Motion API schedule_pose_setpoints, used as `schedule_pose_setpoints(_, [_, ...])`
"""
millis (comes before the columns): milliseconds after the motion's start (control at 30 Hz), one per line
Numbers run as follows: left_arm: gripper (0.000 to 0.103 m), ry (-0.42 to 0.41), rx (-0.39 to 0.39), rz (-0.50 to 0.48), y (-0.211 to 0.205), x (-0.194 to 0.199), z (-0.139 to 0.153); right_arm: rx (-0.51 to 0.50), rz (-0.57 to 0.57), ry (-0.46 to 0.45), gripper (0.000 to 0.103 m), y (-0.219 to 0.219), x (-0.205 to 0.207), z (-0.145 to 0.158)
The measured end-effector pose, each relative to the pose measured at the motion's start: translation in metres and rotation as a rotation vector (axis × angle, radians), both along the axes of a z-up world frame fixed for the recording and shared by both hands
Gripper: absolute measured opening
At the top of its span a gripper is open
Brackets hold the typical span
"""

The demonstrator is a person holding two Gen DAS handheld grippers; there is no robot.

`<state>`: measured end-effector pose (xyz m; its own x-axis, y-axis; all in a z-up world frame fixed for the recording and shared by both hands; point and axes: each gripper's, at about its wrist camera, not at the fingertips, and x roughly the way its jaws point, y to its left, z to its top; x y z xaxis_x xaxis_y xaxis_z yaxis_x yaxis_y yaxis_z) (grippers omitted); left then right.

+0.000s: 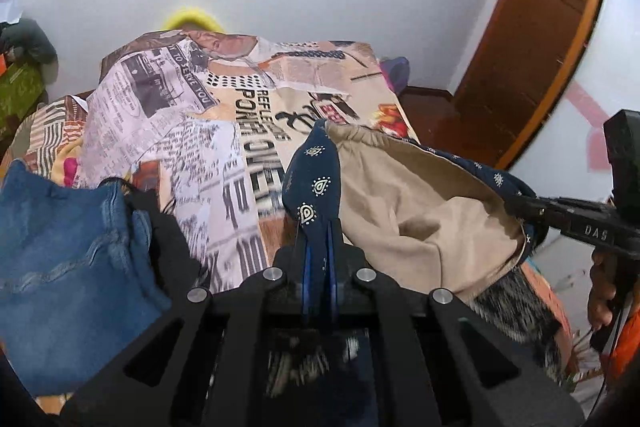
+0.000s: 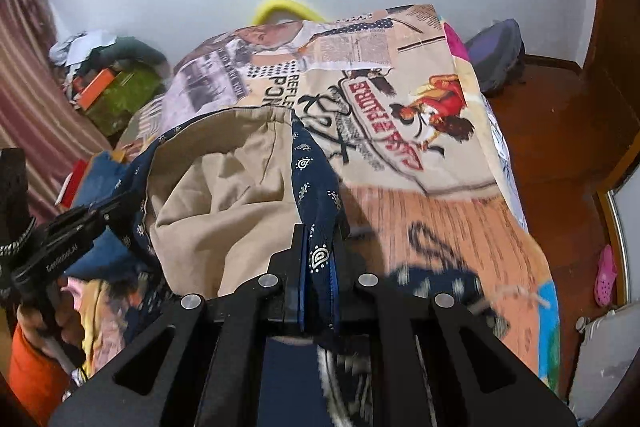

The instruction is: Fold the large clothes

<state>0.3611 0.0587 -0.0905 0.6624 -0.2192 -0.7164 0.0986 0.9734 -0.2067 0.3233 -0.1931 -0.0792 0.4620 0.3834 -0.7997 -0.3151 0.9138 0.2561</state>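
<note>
A navy garment with a small paisley print (image 1: 314,183) and a beige lining (image 1: 420,203) hangs stretched between both grippers above the bed. My left gripper (image 1: 318,251) is shut on one edge of its elastic waistband. My right gripper (image 2: 320,247) is shut on the other edge of the navy garment (image 2: 312,179), whose beige inside (image 2: 224,195) gapes open. The right gripper also shows at the right of the left wrist view (image 1: 516,205). The left gripper shows at the left of the right wrist view (image 2: 116,211).
The bed carries a newspaper-print sheet (image 1: 192,131) that also shows in the right wrist view (image 2: 400,131). Blue jeans (image 1: 68,259) lie at the left. Clutter (image 2: 112,87) sits by the striped curtain. A wooden door (image 1: 532,39) stands at the right. A pink shoe (image 2: 606,275) lies on the floor.
</note>
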Motion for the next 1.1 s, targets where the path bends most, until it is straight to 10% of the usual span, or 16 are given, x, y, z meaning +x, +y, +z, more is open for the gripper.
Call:
schedule_pose_setpoints(533, [0.007,0.203,-0.02,0.076,0.018,-0.088,-0.103,-0.14,-0.046,0.079,0.008,-0.03,-0.054,-0.078])
schedule_pose_setpoints(700, [0.013,0.185,0.055,0.068,0.008,-0.09,-0.098,-0.236,-0.015,0.018,0.011,-0.016,-0.062,-0.067])
schedule_pose_setpoints(867, [0.041,0.141,0.134,0.048,0.0,-0.092,-0.079,-0.282,0.028,-0.007,0.013,-0.005,-0.063,-0.054])
schedule_pose_setpoints(1100, [0.049,0.078,0.084,0.05,0.009,-0.071,-0.051,-0.265,0.062,-0.087,0.042,0.012,-0.048,-0.036])
